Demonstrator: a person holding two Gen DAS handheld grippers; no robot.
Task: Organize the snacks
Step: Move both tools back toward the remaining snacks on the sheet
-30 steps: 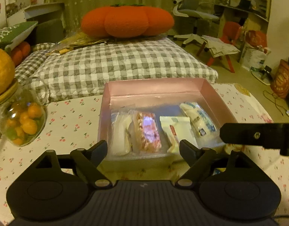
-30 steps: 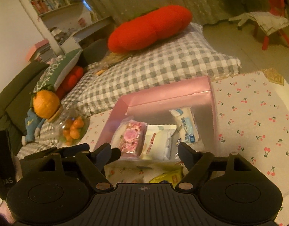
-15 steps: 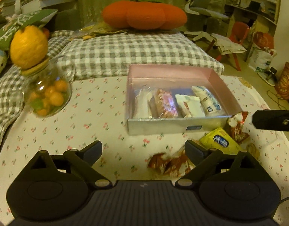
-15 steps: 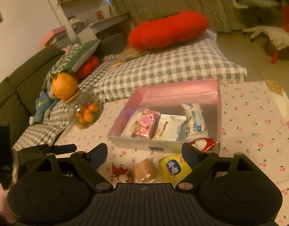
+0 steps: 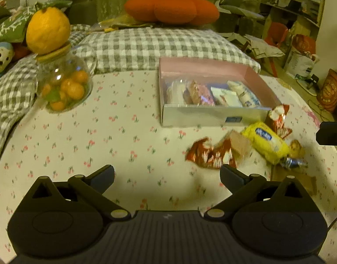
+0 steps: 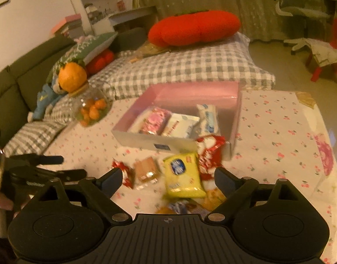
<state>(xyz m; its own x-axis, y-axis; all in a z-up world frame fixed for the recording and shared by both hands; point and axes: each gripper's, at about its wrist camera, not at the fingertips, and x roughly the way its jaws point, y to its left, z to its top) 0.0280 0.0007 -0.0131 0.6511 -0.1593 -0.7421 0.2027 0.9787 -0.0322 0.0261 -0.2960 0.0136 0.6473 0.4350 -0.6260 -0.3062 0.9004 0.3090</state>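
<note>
The cherry-print counter (image 5: 115, 145) lies bare across its left and middle, giving the left tool (image 5: 167, 176) an open run toward the pink box (image 5: 210, 118). A glass jar of orange sweets (image 5: 62, 88) stands at the far left edge, well apart from the box. Loose snacks crowd the box's near right corner: a red wrapper (image 5: 209, 154), a yellow packet (image 6: 182, 176) and a red-and-white pack (image 6: 209, 151) touching the box front. To the box's right the counter is bare.

Two matte black grippers (image 5: 167, 172) (image 6: 166, 176), ribbed bases, round discs, brass-coloured pivot screws
</note>
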